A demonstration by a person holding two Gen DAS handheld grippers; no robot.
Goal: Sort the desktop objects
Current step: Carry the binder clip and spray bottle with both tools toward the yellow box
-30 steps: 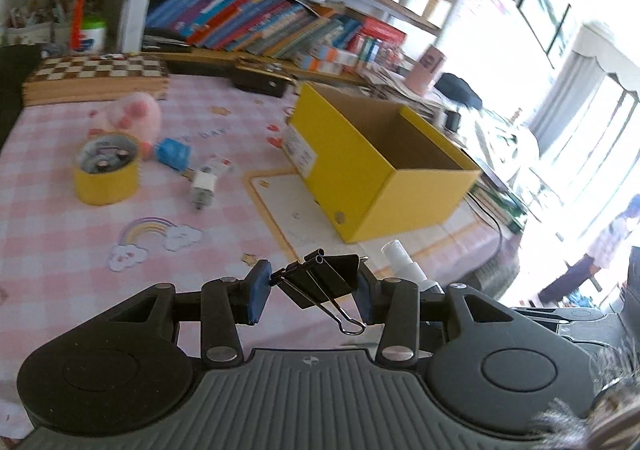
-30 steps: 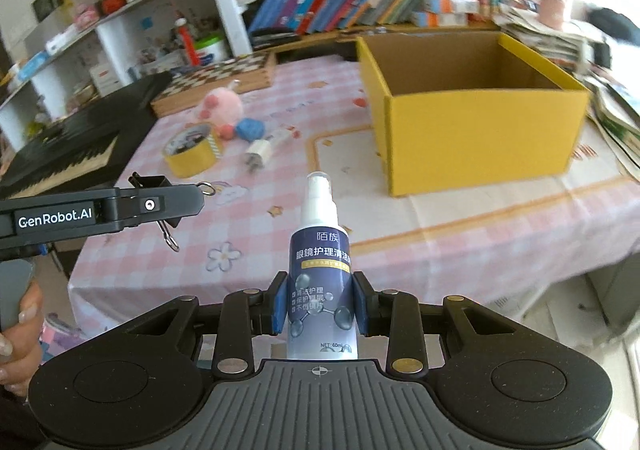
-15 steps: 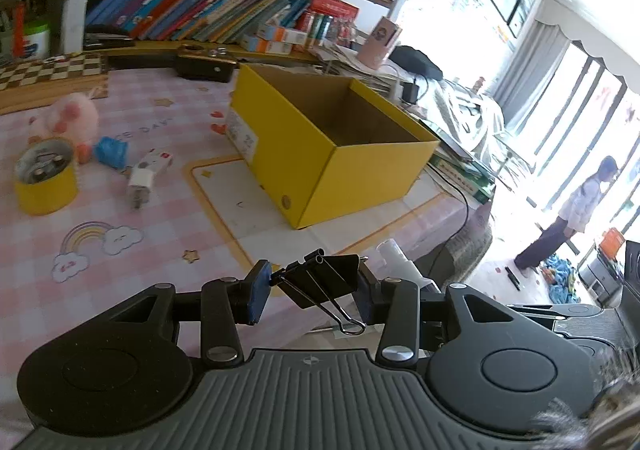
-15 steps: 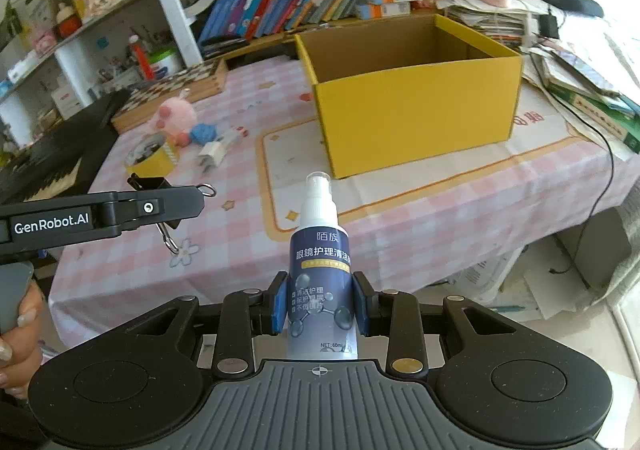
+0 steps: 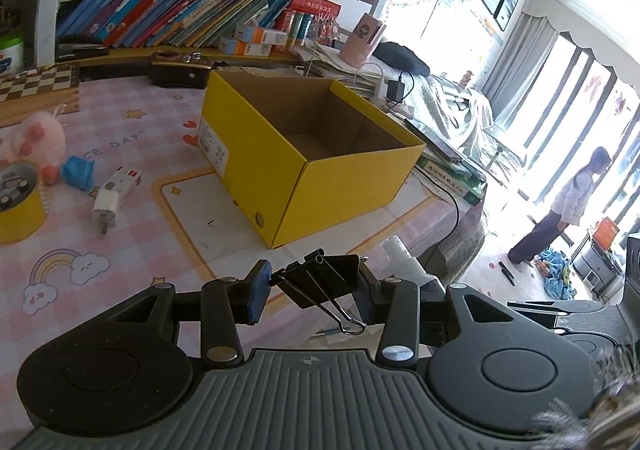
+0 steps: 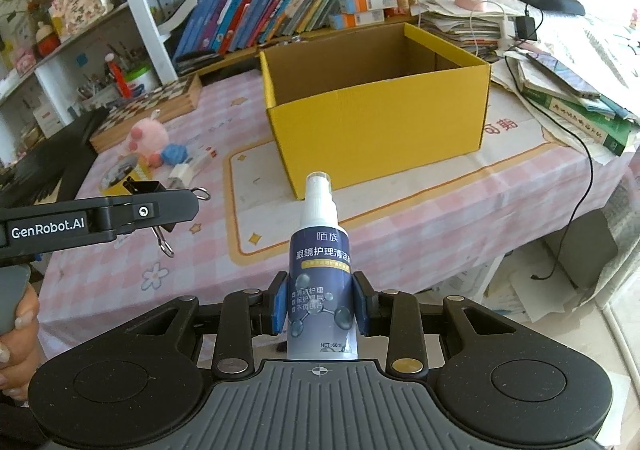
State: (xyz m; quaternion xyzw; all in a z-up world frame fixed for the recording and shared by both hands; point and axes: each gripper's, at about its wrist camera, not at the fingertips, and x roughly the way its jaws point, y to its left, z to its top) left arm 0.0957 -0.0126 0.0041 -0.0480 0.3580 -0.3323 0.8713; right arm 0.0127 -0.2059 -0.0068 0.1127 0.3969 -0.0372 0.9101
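Pink checked cloth covers your worktop (image 6: pixel 400 218), where your left hand-held gripper (image 5: pixel 308 286) clamps a black metal binder clip (image 5: pixel 320 278) and your right hand-held gripper (image 6: pixel 320 310) squeezes a smooth cylindrical spray bottle (image 6: pixel 320 270), both short of the open yellow cardboard box (image 6: pixel 380 122).

Left gripper (image 5: pixel 310 292) and right gripper (image 6: pixel 320 306) clamped (each loaded).

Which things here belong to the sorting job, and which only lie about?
Job: binder clip in left hand-held gripper; spray bottle in right hand-held gripper; yellow box; tape roll; charger; pink plush.
Lying about: shelf books; chessboard.
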